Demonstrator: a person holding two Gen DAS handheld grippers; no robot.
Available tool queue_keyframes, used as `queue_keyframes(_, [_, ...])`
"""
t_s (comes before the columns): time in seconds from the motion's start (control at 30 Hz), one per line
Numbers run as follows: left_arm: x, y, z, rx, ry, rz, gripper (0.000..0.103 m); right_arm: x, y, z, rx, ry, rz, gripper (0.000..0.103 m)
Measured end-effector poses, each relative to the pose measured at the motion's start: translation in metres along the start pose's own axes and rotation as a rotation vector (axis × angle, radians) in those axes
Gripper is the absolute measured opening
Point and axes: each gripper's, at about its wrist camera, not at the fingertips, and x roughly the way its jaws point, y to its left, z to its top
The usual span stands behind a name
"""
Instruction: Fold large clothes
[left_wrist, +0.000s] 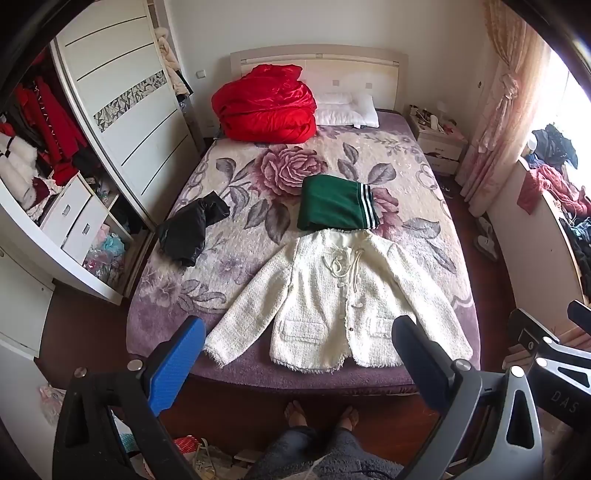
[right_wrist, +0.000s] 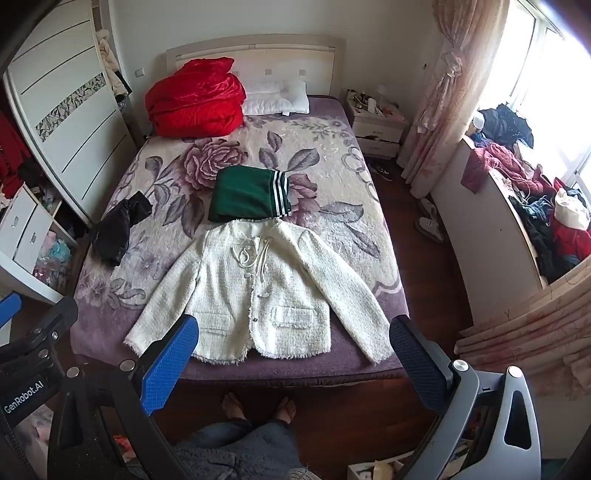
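Floral plush blanket covers the bed (left_wrist: 207, 295), with a cream tweed jacket (left_wrist: 332, 295) spread flat at its near edge, sleeves out. A folded green striped garment (left_wrist: 332, 206) touches its collar. The left gripper (left_wrist: 295, 354) and right gripper (right_wrist: 291, 350) hover above, 2 jaws each spread wide, holding nothing.

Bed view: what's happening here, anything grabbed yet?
Nothing is held. A person stands at the foot of the bed with a gripper in each hand. The left gripper and right gripper are both open and raised short of the bed. A white jacket lies flat, sleeves spread, at the near edge, unfolded. Behind it sits a folded green garment; a black garment lies crumpled at the left edge. A red quilt and pillow are at the headboard.
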Motion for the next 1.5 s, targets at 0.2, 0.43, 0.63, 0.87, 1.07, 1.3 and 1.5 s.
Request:
queue_keyframes(0.2, [0.0, 0.0, 0.0, -0.001, -0.001, -0.003, 0.103, -0.001, 0.0, 0.001, 0.0, 0.0, 0.0, 0.103])
queue_keyframes(0.43, [-0.005, 0.001, 0.005, -0.003, -0.002, -0.007, 0.103, -0.003, -0.002, 0.002, 0.0, -0.002, -0.006, 0.103])
queue_keyframes(0.63, [-0.005, 0.001, 0.004, -0.003, -0.004, -0.006, 0.103, -0.002, -0.002, 0.003, -0.002, -0.002, -0.007, 0.103])
queue_keyframes(0.87, [-0.006, 0.002, 0.004, -0.003, -0.005, -0.007, 0.103, -0.005, -0.004, 0.005, 0.0, -0.005, -0.008, 0.103])
queue_keyframes(1.07, [-0.01, 0.004, 0.007, -0.006, -0.005, -0.009, 0.103, -0.005, -0.003, 0.004, -0.004, -0.006, -0.012, 0.103])
queue_keyframes(1.3, [-0.015, -0.002, 0.018, -0.008, -0.008, -0.009, 0.103, -0.006, -0.004, 0.005, -0.004, -0.007, -0.012, 0.103])
queue_keyframes(1.5, [-0.016, -0.007, 0.026, -0.009, -0.01, -0.009, 0.103, -0.006, -0.004, 0.005, -0.004, -0.009, -0.012, 0.103])
